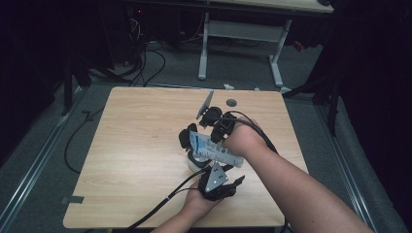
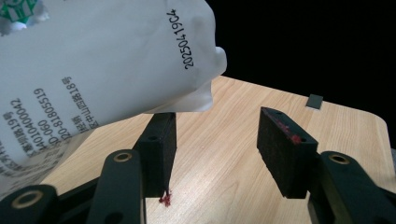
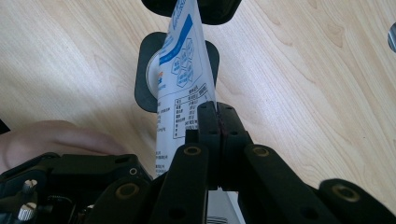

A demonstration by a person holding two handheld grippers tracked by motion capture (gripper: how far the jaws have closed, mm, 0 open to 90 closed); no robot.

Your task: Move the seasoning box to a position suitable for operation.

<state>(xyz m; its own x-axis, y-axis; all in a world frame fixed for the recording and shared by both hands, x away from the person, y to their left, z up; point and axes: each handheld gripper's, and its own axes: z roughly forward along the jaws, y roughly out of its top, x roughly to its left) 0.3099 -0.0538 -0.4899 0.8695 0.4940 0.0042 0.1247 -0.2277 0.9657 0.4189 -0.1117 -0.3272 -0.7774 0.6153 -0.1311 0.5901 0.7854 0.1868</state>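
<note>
The right gripper (image 3: pixel 217 116) is clamped on the white pouch (image 1: pixel 214 148) above the bench (image 1: pixel 136 145); the left gripper (image 2: pixel 215 140), at six o'clock, waits apart, so any handover remains.

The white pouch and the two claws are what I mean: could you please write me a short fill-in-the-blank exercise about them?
1. The right claw is ____ on the white pouch.
2. The left claw has its jaws ____, with nothing between them.
3. The printed date code on the pouch is coloured ____.
4. The wooden table bears a round black-rimmed cup directly ____ the pouch.

Missing words: shut; open; black; below
</note>
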